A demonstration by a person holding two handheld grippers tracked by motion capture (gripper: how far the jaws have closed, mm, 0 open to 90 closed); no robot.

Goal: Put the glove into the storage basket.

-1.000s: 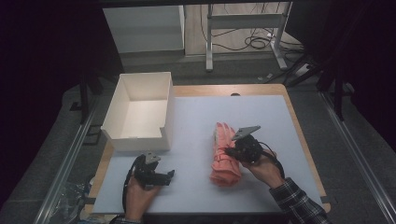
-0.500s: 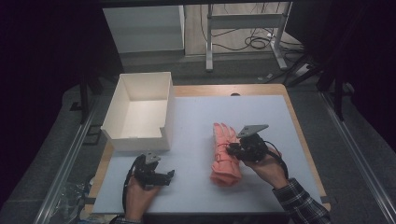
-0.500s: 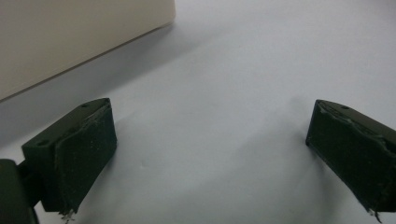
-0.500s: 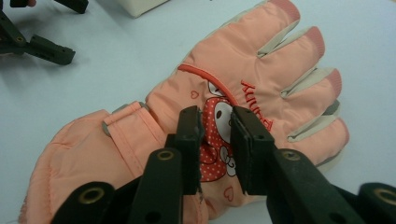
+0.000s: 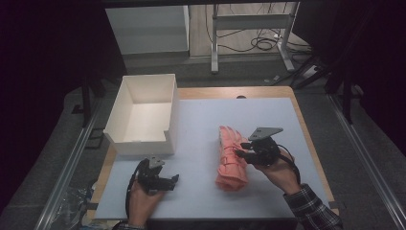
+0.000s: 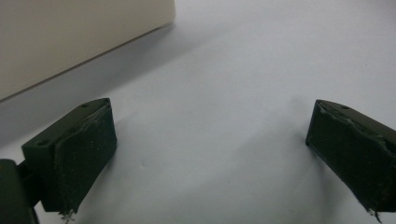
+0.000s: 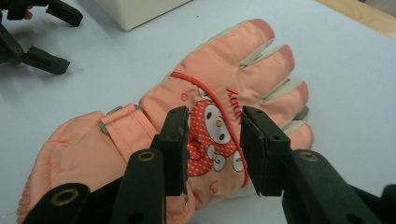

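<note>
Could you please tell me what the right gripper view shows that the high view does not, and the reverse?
The right gripper view alone shows the cartoon character on the pink glove, its wrist strap, and the right hand-held gripper with jaws apart over the glove, having just been opening. The high view alone shows the white box whole and empty, and the person's hands. Both show the glove, the pale table cover and the left hand-held gripper.
</note>
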